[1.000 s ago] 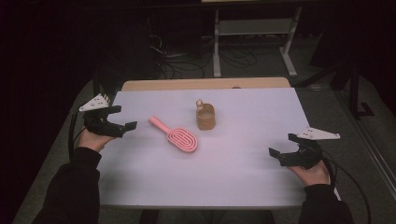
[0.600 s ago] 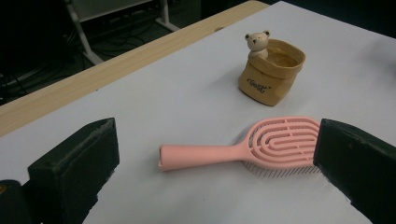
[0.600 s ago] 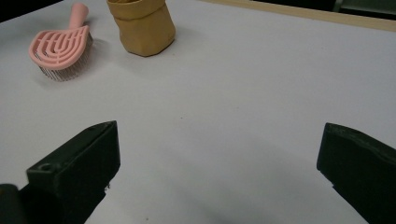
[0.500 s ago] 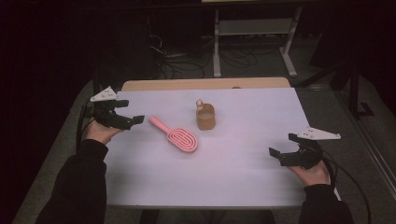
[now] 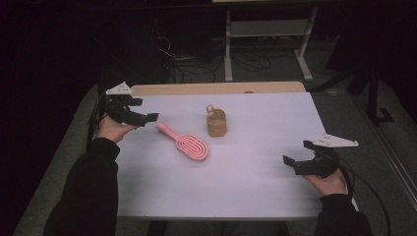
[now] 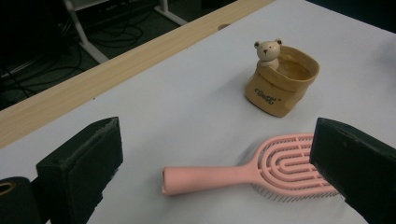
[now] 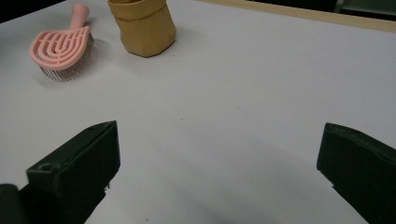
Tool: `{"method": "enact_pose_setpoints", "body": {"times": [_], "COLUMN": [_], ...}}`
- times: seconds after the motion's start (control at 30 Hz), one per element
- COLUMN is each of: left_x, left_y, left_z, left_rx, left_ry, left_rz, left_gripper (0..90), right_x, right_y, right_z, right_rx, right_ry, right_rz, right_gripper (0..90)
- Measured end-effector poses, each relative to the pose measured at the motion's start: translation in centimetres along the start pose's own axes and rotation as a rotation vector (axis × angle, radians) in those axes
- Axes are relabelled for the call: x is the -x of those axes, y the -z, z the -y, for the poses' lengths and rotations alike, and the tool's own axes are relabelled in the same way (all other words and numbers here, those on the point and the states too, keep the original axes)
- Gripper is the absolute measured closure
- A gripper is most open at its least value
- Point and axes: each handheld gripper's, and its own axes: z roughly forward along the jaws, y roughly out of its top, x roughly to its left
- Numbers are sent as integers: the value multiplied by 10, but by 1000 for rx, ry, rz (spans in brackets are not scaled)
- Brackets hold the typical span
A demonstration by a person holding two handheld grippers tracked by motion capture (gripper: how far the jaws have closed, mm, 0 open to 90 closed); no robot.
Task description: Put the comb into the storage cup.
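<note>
A pink hairbrush [image 5: 185, 143] lies on the white table [image 5: 246, 187], bristles down, its handle [image 6: 205, 177] pointing toward the left. Just behind and to the right of it stands a tan bag-shaped pot [image 5: 216, 124] with a small bear figure [image 6: 268, 50] at its rim. My left gripper [image 5: 149, 118] hovers open right beside the handle's end, and in the left gripper view the handle lies between the wide-apart jaws. My right gripper [image 5: 296, 152] rests open near the table's right front, holding nothing, well away from the brush [image 7: 60, 46] and pot [image 7: 142, 28].
A bare wooden strip [image 5: 216, 88] runs along the table's far edge. Beyond it on the dark floor stand a white-legged frame [image 5: 268, 44] and loose cables [image 5: 182, 64]. A cable [image 5: 369, 191] trails from the right gripper off the table's right side.
My left gripper has moved away from the person and to the right, closing in on the brush handle's end. The right gripper, brush and pot have stayed put.
</note>
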Motion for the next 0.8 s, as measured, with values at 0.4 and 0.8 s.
{"method": "enact_pose_setpoints", "body": {"times": [0.4,0.8], "left_x": [-11,-14], "left_y": [-25,-40], "left_z": [2,9], "left_rx": [-15,43], "left_ry": [86,101], "left_rz": [27,24], "left_gripper": [182,421], "right_x": [0,0], "right_y": [0,-1], "right_z": [0,0], "right_rx": [2,-5], "right_ry": [-2,4], "right_rz": [-4,-4], "right_gripper": [0,0]}}
